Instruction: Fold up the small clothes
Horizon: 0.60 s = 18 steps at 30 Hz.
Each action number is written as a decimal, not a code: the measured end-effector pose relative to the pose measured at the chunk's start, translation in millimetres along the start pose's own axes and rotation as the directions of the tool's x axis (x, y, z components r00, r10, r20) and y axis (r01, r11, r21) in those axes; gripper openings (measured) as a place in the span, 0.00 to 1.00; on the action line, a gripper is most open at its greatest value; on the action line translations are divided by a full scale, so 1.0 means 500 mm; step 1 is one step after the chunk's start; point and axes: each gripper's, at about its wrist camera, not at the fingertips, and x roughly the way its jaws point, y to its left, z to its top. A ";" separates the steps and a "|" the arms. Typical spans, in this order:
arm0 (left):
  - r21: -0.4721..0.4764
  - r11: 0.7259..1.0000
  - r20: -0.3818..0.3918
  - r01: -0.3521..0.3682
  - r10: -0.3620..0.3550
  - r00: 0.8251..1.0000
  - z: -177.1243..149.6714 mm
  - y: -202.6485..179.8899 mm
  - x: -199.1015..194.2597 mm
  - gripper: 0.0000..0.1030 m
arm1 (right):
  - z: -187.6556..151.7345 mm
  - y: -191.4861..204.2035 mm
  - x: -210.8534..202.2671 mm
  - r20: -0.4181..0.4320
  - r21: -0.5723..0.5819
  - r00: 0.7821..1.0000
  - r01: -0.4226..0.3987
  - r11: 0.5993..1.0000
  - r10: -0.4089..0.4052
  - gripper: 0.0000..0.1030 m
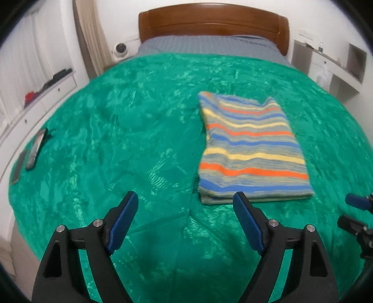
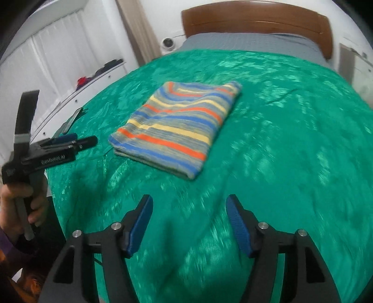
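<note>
One striped garment (image 1: 253, 149) lies folded into a neat rectangle on the green bedspread (image 1: 116, 130), its bands running blue, orange, yellow and grey, with the folded layers showing along the near edge. In the left wrist view it sits at about one o'clock from the left gripper (image 1: 185, 222); in the right wrist view it sits at about eleven o'clock from the right gripper (image 2: 188, 225). There are two grippers, each with two blue-padded fingers, and both are released: the jaws stand apart over bare bedspread with nothing between them, and neither touches the garment. In the right wrist view the left gripper appears again at nine o'clock, held by a hand (image 2: 22, 205) wrapped round its grip. At the far left edge of the bedspread lie two flat dark objects (image 1: 36, 146), one long and narrow and one beside it, too blurred to tell what they are. Beyond the green cover, at twelve o'clock, a strip of grey sheet (image 1: 209, 45) runs up to one brown wooden headboard (image 1: 213, 22). A small white dome-shaped device (image 1: 120, 50) sits beside the bed at eleven o'clock, next to a pale curtain (image 1: 89, 35). Along the left wall runs a white drawer unit (image 1: 46, 95) whose top shelf holds a few dark and red items. At two o'clock a white shelf unit (image 1: 331, 63) stands against the right wall.
</note>
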 end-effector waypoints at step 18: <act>0.025 0.999 -0.048 0.047 -0.046 0.998 -0.090 -0.037 0.007 0.94 | -0.124 -0.008 -0.029 0.025 0.014 0.947 0.320 0.947 -0.320 0.82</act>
